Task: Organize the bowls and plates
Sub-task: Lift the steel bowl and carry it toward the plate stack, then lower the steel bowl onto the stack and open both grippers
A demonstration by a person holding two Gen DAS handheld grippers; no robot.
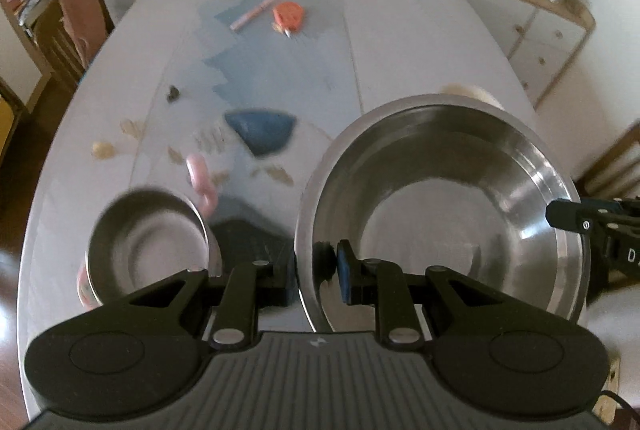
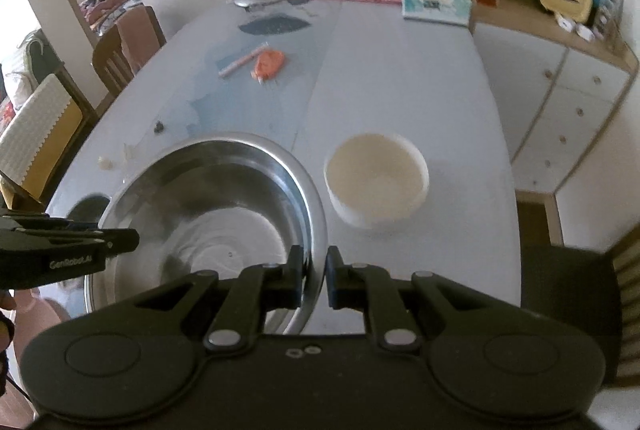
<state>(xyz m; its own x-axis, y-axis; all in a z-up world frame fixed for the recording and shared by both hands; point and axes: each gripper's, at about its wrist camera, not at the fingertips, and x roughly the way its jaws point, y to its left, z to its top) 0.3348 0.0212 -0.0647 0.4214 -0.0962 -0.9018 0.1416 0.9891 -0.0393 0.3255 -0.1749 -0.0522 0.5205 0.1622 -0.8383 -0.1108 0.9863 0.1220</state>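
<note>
Gripping big steel bowl [image 1: 440, 205] rim, empty: left claw [image 1: 316, 270], right claw [image 2: 314, 278]; small steel bowl [image 1: 148, 246], white bowl [image 2: 376, 181] empty.

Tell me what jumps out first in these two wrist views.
The large steel bowl dominates the near end of the table, pinched at opposite rims by the left claw and right claw. A smaller steel bowl sits blurred to its left in the left wrist view, and a white bowl stands apart to its right in the right wrist view.
</note>
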